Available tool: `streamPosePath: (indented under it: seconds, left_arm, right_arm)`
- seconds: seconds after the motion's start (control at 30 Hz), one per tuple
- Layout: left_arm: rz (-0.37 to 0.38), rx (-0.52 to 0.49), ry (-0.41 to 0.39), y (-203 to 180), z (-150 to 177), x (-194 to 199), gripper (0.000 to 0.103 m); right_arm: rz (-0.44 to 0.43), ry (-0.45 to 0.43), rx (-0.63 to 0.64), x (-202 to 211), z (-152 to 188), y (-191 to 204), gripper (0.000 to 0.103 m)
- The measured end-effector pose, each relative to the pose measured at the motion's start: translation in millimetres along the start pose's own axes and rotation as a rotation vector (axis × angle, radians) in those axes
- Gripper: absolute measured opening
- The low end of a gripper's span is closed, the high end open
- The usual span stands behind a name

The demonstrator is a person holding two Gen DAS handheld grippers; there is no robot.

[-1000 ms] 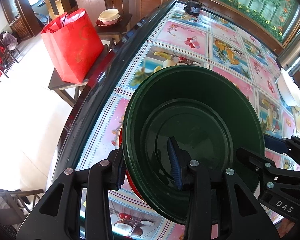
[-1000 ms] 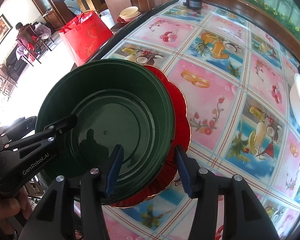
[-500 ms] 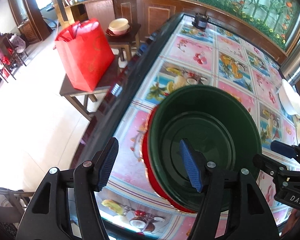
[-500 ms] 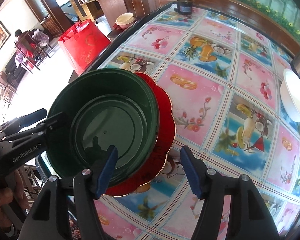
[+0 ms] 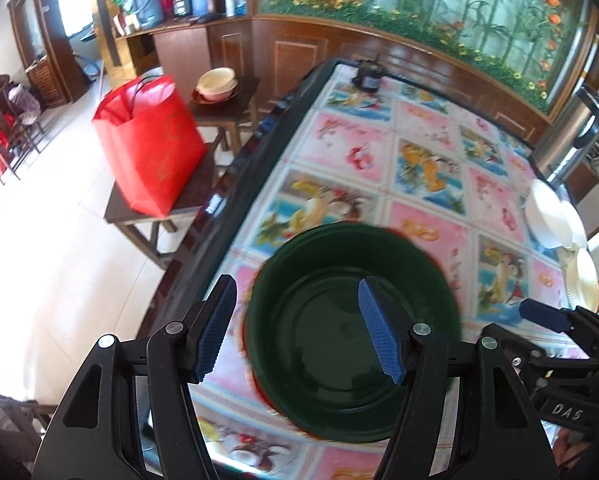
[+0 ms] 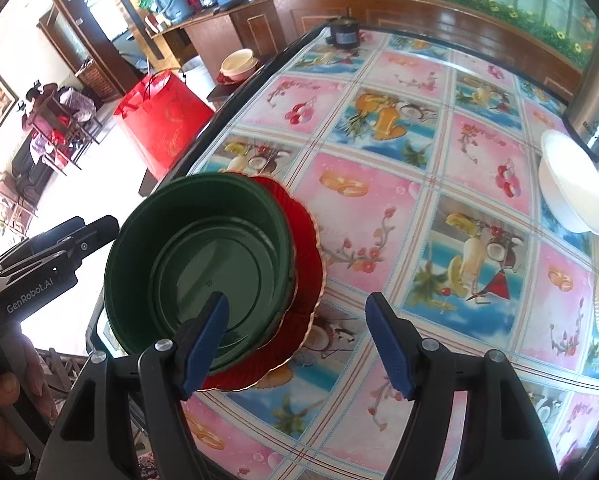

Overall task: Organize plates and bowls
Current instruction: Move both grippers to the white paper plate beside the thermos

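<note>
Off to the left, a red gift bag (image 5: 151, 148) stands on a dark wooden stool (image 5: 139, 216) beside the table, and behind it a cream bowl (image 5: 216, 82) sits on a second small stand. The table's dark edge (image 5: 203, 248) runs past them, its top covered by a bright cloth of pink and blue fruit squares (image 6: 451, 184).

Near that left edge rests the green bowl (image 6: 203, 264), sitting upright on a red scalloped plate (image 6: 303, 256) whose rim shows around the bowl's right and near sides. The left gripper (image 5: 297, 326) hangs above the bowl with its blue-padded fingers spread apart; the pads touch nothing, and the bowl's left rim shows in the gap beneath them. A hand (image 6: 3, 392) at the lower left of the right camera's view grips its handle.

The right gripper (image 6: 297, 338) is above the plate's near right side, its jaws opening, with only the plate's edge and tablecloth seen between them and nothing clamped.

Farther right, white plates and bowls (image 6: 571, 188) sit near the table's right edge, next to a shiny metal urn (image 5: 567, 140). A small dark object (image 6: 345, 34) stands at the far end.
</note>
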State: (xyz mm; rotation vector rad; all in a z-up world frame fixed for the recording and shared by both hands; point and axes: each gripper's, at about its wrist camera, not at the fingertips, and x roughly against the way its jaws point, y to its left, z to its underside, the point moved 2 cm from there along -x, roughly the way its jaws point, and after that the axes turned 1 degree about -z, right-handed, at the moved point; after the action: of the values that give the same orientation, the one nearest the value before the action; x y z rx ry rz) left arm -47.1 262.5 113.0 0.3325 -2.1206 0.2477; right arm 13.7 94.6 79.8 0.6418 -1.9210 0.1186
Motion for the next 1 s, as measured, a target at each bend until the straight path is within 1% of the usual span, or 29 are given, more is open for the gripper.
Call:
streamPosePath:
  seconds: [0.13, 0.23, 0.33, 0.53, 0.8, 1.0]
  left_arm:
    - [0.037, -0.034, -0.012, -30, -7, 1, 0.064]
    - [0.072, -0.069, -0.016, -60, -12, 1, 0.064]
    - [0.103, -0.097, -0.01, -85, -15, -2, 0.064]
    - [0.171, -0.169, 0.004, -146, -19, -11, 0.064]
    - [0.213, -0.24, 0.022, -213, -25, -25, 0.064]
    - [0.226, -0.265, 0.028, -247, -30, -34, 0.064]
  right_arm:
    - [0.008, -0.018, -0.016, 9, -2, -13, 0.074]
    - [0.02, -0.026, -0.034, 14, -2, -28, 0.076]
    - [0.031, -0.032, -0.068, 21, -1, -47, 0.076]
    - [0.066, -0.035, -0.131, 30, 6, -86, 0.077]
    - [0.109, -0.042, -0.227, 43, 15, -145, 0.077]
    - [0.132, -0.05, -0.278, 51, 16, -181, 0.078]
